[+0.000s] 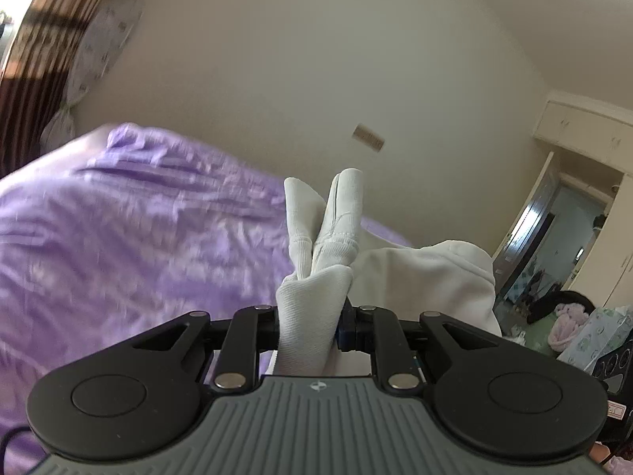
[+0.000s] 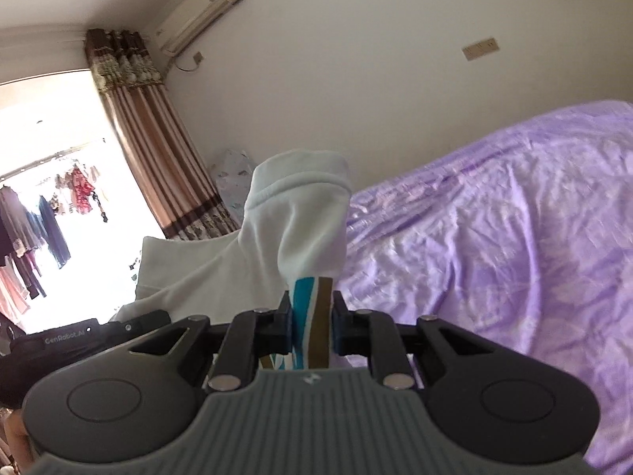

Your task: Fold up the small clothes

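Left black two-finger gripper (image 1: 310,326) pinches a small white cotton garment (image 1: 316,289); right black gripper (image 2: 310,324) clamps its teal-and-brown striped edge (image 2: 312,316); rumpled purple bedspread (image 2: 494,237) beyond

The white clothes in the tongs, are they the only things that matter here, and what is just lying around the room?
Part of the job:
- white garment, pinched in the left tongs
- its striped part, pinched in the right tongs
- purple bed cover

Just lying about:
- curtain
- air conditioner
- hanging laundry
- wall cupboards
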### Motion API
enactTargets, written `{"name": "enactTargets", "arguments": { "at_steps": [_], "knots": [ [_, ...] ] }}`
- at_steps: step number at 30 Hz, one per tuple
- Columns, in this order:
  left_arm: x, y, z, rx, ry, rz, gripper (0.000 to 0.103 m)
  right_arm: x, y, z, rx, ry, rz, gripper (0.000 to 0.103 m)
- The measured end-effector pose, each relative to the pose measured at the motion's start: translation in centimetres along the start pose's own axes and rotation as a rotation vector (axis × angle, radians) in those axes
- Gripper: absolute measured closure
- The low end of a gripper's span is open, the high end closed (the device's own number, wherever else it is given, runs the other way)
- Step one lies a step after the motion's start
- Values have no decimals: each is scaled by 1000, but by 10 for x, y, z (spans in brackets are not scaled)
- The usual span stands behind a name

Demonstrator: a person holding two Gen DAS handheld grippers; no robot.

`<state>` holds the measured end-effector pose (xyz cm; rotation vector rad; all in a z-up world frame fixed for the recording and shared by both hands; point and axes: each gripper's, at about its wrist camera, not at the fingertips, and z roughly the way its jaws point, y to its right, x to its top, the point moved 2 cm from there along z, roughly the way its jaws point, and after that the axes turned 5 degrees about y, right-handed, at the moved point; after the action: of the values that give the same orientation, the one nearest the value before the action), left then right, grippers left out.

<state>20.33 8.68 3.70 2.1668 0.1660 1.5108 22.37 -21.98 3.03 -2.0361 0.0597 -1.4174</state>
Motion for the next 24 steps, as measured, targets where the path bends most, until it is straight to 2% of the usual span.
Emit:
{"name": "enactTargets", "arguments": {
  "at_steps": [7, 16, 22, 24],
  "knots": [
    [-26, -22, 40, 92, -113, 17, 83, -32, 26, 20, -59, -95, 36, 90],
    [-50, -68, 115, 154, -288, 49, 83, -55, 67, 95, -147, -220, 38, 90],
    [-75, -89, 147, 184, -404, 56, 83, -82, 104, 144, -214, -335, 56, 90],
    [-81, -95, 152, 200, -420, 57, 82, -91, 114, 155, -232, -367, 70, 90]
  ]
}}
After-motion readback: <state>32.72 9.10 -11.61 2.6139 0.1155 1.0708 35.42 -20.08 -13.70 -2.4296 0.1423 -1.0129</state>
